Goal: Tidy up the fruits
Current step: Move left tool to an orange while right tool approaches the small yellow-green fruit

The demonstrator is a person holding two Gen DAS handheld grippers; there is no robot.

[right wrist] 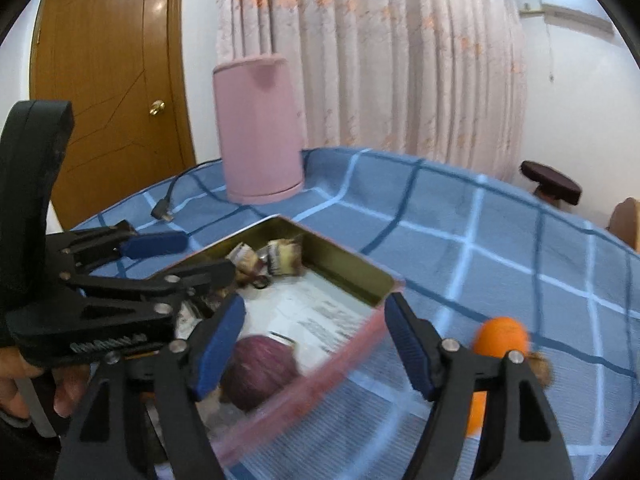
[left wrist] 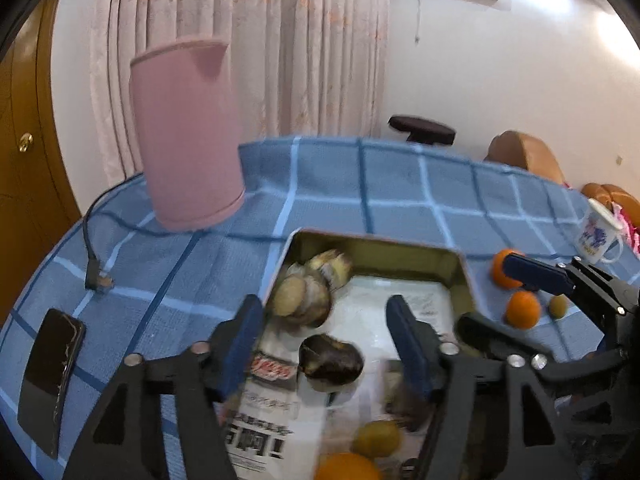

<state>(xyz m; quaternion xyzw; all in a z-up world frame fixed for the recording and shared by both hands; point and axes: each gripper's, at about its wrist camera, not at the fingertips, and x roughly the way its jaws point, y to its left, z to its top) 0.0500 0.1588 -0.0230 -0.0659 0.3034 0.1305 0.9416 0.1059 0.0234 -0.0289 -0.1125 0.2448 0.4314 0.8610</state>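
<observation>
From the left wrist, the left gripper [left wrist: 322,344] hangs wide open over the metal tin [left wrist: 384,252] at centre, empty; oranges [left wrist: 522,309] lie at right on the cloth. From the right wrist, the right gripper [right wrist: 314,344] gapes empty over the tin's rim [right wrist: 352,270]; an orange [right wrist: 502,336] sits lower right.

Blue checked tablecloth [left wrist: 400,184], pink kettle [left wrist: 188,136], orange fruits [left wrist: 522,308], gold-walled tin [left wrist: 380,250].
</observation>
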